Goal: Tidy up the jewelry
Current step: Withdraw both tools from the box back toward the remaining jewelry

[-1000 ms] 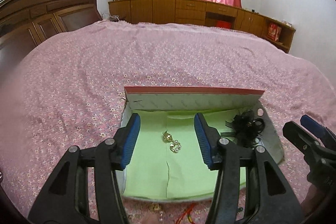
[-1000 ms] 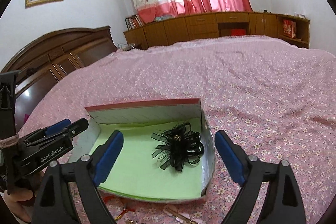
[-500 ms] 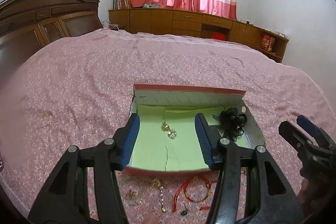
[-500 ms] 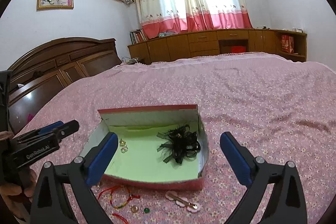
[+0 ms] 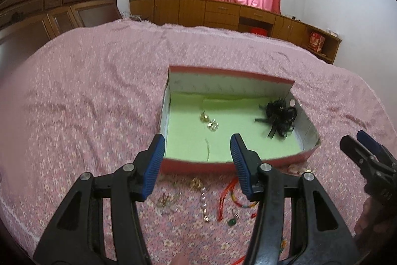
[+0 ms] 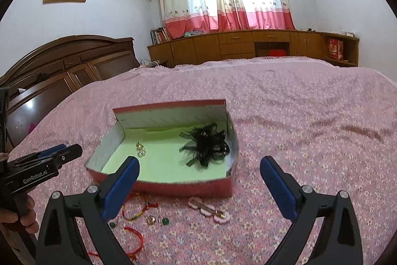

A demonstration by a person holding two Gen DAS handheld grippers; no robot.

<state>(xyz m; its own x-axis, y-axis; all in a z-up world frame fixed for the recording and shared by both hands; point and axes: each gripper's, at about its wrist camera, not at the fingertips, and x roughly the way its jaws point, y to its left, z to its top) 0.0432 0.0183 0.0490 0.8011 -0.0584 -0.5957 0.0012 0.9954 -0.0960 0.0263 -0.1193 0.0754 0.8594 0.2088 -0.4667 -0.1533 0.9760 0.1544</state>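
Note:
A red box with a green lining [image 5: 188, 162] [image 6: 178, 186] sits on the pink bedspread. Inside lie two gold earrings [image 5: 209, 121] [image 6: 141, 150] and a black lace hair bow [image 5: 280, 117] [image 6: 207, 144]. On the bedspread in front of the box lie red bead bracelets [image 5: 232, 195] [image 6: 135, 208], gold pieces [image 5: 197, 183] [image 6: 150, 219] and a pink hair clip [image 6: 208, 210]. My left gripper [image 5: 197, 148] is open and empty above the box's near edge. My right gripper [image 6: 198, 170] is open wide and empty, in front of the box.
The wide bed [image 6: 310, 116] stretches away behind the box. A dark wooden headboard [image 6: 62, 66] is at the left. Wooden cabinets [image 6: 248, 44] line the far wall under pink curtains.
Both grippers have pulled back and up from the box. The earrings remain in the box. The loose jewelry in front of the box has come into view.

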